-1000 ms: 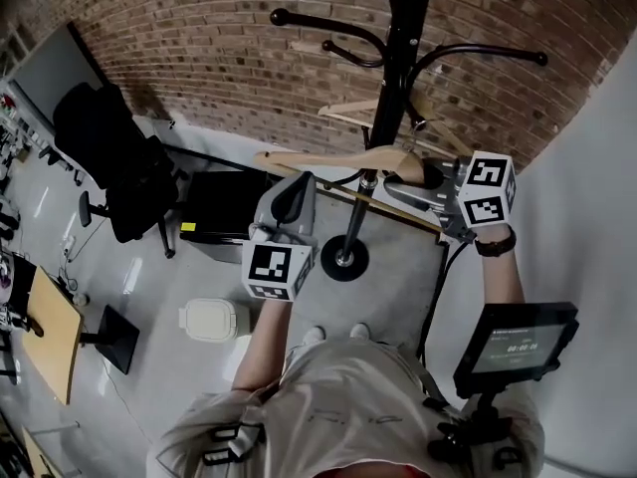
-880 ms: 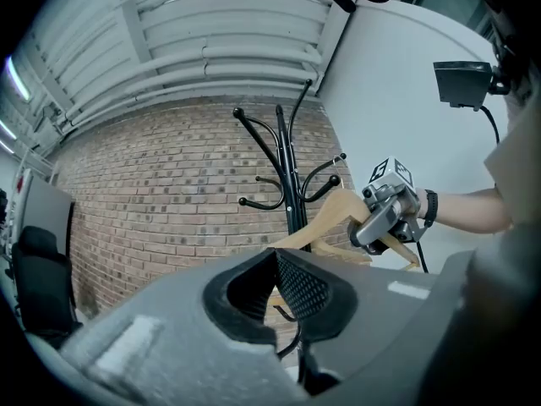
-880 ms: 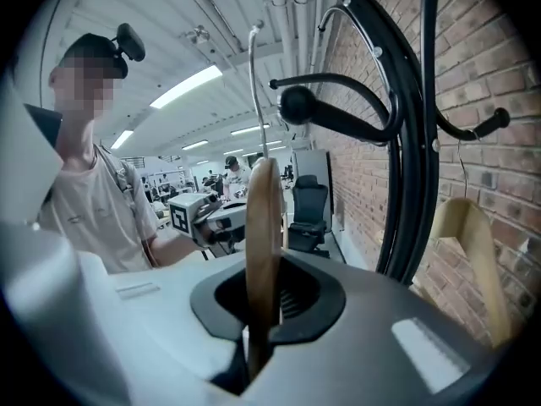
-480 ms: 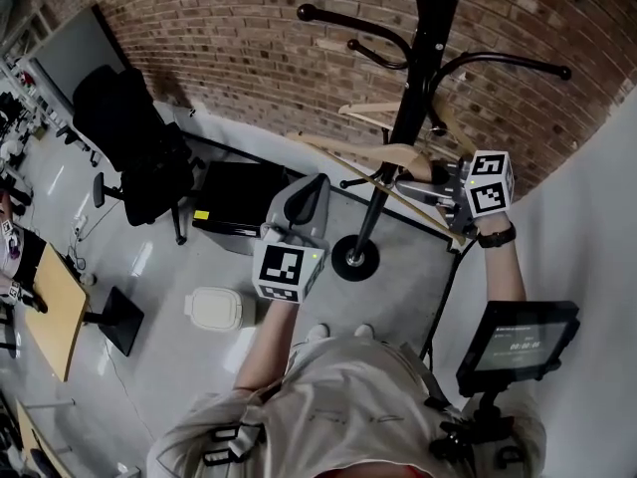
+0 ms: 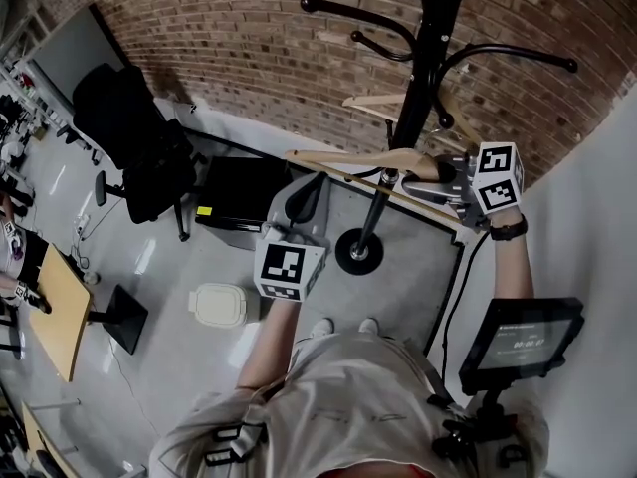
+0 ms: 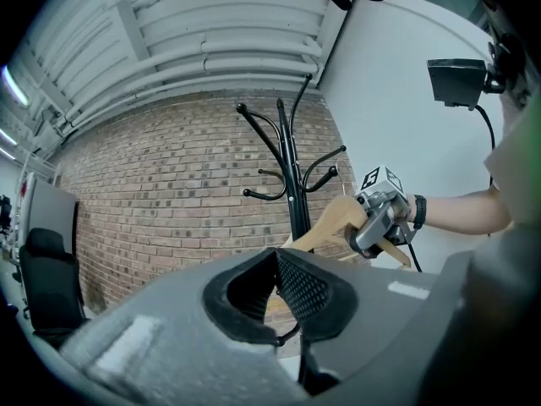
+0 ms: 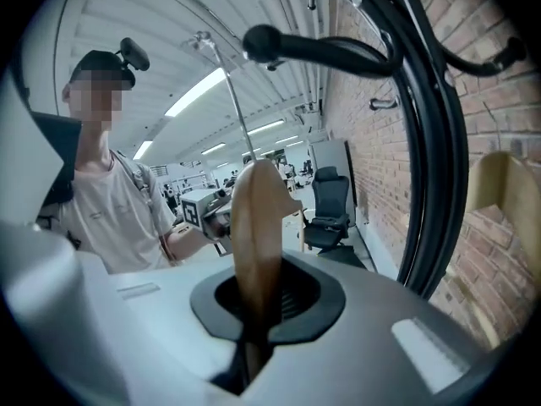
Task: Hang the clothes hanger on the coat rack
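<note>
A black coat rack (image 5: 430,78) stands in front of the brick wall, its round base (image 5: 360,251) on the floor. One wooden hanger (image 5: 386,105) hangs on it behind the pole. My right gripper (image 5: 430,174) is shut on the middle of a second wooden hanger (image 5: 348,159), held just beside the pole. In the right gripper view this hanger (image 7: 256,227) stands between the jaws, its wire hook (image 7: 221,83) rising below a knobbed rack arm (image 7: 321,47). My left gripper (image 5: 309,187) is shut and holds nothing, to the left of the pole; its pads (image 6: 296,286) meet.
A black office chair (image 5: 139,157) and a black case (image 5: 239,202) stand to the left. A white bin (image 5: 221,305) sits near my feet, a wooden table (image 5: 55,322) at far left. A monitor on a stand (image 5: 518,342) is at my right.
The right gripper has tilted a little with the hanger, which sits slightly closer to the pole. The left gripper has hardly moved.
</note>
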`<control>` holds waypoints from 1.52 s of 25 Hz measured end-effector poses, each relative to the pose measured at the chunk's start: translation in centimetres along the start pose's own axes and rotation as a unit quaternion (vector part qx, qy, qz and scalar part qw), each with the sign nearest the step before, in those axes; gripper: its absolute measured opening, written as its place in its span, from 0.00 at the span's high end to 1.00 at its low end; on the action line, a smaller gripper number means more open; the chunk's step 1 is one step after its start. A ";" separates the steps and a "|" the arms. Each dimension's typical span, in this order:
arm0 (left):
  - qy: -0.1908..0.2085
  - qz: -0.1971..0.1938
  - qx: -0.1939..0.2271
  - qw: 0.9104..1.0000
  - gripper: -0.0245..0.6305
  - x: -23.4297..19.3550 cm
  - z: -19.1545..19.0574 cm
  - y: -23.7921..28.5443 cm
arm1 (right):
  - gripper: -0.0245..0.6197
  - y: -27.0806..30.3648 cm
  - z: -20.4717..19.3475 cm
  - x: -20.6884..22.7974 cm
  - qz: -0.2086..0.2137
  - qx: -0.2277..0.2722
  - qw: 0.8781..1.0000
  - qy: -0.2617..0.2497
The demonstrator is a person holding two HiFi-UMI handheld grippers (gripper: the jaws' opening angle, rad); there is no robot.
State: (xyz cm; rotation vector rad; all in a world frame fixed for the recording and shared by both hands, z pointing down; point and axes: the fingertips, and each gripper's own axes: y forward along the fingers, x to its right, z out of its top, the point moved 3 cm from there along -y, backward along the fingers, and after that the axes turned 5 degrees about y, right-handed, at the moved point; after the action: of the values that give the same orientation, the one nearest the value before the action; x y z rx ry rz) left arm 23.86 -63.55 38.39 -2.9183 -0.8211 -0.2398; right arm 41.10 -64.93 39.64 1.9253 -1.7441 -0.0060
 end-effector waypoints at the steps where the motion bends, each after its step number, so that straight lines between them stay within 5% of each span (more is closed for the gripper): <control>1: 0.000 -0.001 0.000 1.000 0.96 0.0 0.0 0.0 | 0.95 -0.3 0.6 0.0 -0.001 0.010 1.000 0.002; 6: -0.006 -0.006 0.007 1.000 0.96 0.2 0.0 0.1 | 0.95 0.1 0.7 2.8 -0.023 0.062 0.994 0.089; 10: -0.011 -0.014 0.012 1.000 0.96 0.5 -0.1 -0.4 | 0.89 0.1 0.1 3.7 -0.046 0.172 0.970 0.166; 13: -0.018 -0.018 0.008 1.000 0.96 0.3 -0.6 -0.8 | 0.81 -0.5 -1.4 4.7 -0.114 0.187 0.963 0.155; 17: -0.030 -0.030 -0.002 0.999 0.96 0.3 -1.7 -1.1 | 0.72 -1.9 -4.1 5.1 -0.246 0.136 0.956 0.085; 21: -0.039 -0.048 -0.006 0.998 0.96 0.8 -2.5 -1.2 | 0.69 -4.8 -5.3 3.7 -0.395 0.120 0.911 0.010; 25: -0.051 -0.082 -0.002 0.995 0.96 1.8 -2.9 -1.6 | 0.69 -7.8 -4.1 -1.1 -0.532 0.162 0.829 -0.055; 28: -0.058 -0.113 -0.004 0.992 0.96 3.2 -3.4 -2.1 | 0.77 -7.4 -3.0 -5.9 -0.596 0.189 0.775 -0.095; 30: -0.059 -0.135 -0.001 0.989 0.96 4.5 -3.6 -2.3 | 0.84 -5.7 -3.4 -8.7 -0.613 0.192 0.760 -0.099; 34: -0.070 -0.175 0.000 0.982 0.96 6.9 -4.3 -3.2 | 0.95 -1.2 -6.9 -12.5 -0.625 0.194 0.754 -0.059; 38: -0.061 -0.204 -0.002 0.977 0.96 9.3 -3.5 -5.0 | 0.95 1.5 -10.0 -15.5 -0.627 0.206 0.751 0.004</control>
State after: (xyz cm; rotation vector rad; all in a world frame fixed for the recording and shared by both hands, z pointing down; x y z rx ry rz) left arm 28.58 -55.03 43.73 -2.7593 -1.4375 -0.0918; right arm 40.64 -46.81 43.47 3.0254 -0.1125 -0.1027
